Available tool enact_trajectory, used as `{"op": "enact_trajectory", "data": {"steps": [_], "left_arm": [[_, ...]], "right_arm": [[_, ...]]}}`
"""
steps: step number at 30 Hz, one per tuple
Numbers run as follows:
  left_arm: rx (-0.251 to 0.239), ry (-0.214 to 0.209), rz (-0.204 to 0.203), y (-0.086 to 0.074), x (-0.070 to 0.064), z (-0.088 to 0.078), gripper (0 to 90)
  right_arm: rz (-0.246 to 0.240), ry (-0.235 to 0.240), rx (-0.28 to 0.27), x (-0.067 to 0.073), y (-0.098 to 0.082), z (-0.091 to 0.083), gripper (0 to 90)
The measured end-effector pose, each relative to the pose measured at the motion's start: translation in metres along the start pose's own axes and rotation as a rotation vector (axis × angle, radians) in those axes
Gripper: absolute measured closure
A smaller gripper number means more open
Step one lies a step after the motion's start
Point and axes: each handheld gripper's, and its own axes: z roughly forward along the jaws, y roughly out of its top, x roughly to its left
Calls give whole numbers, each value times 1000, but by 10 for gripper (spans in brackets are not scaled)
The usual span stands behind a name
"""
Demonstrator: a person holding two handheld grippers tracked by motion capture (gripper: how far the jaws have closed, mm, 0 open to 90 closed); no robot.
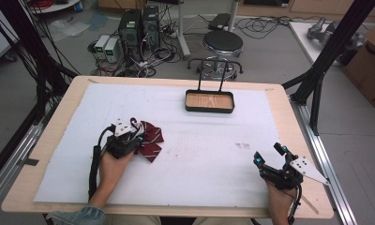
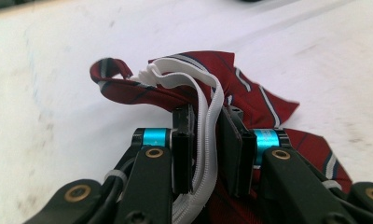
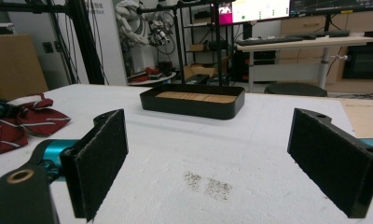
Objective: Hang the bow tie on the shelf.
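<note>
— Two grippers are working over the white sheet covering the wooden table. Where is each one sitting?

— In the high view, the left gripper is lying at the left-middle of the sheet, right on top of a crumpled dark red striped necktie. The right gripper is resting near the right front corner, well apart from the tie.

— Is the left one grasping anything?

— Yes. In the left gripper view, the left gripper is pinching the tie's white elastic strap between its jaws, which are standing nearly closed with the strap running up through the narrow gap. The red striped fabric is bunching just beyond and beneath the jaws, touching the sheet.

— And the right one?

— Its jaws are standing wide apart in the right gripper view, the right gripper grasping nothing and bare sheet showing between its pads.

— What else is sitting on the table?

— A shallow black tray with a wooden floor is sitting toward the far edge, well apart from both grippers. In the right gripper view the tray is lying straight ahead, with the tie off to the left.
</note>
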Motion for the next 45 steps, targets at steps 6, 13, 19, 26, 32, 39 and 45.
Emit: {"op": "enact_trajectory", "data": {"steps": [6,13,19,26,32,39,45], "left_arm": [[-67,-45,105,7,-10,-6,750],[-130,-84,150,13,-7,-10,750],[-157,-125,187,27,-8,0,750],[-219,-153,244,52,-15,17,750],[-284,-134,250,71,-17,32,750],[-308,-126,302,94,-20,48,751],[-327,-136,336,111,-27,59,751]], "right_arm": [[3,0,2,0,0,0,111],[0,-1,2,0,0,0,111],[8,-3,2,0,0,-1,111],[7,-8,-5,-2,0,-1,111],[14,-8,-6,-1,0,-1,111],[16,-9,-5,-2,0,-1,111],[15,-8,-5,-2,0,-1,112]]}}
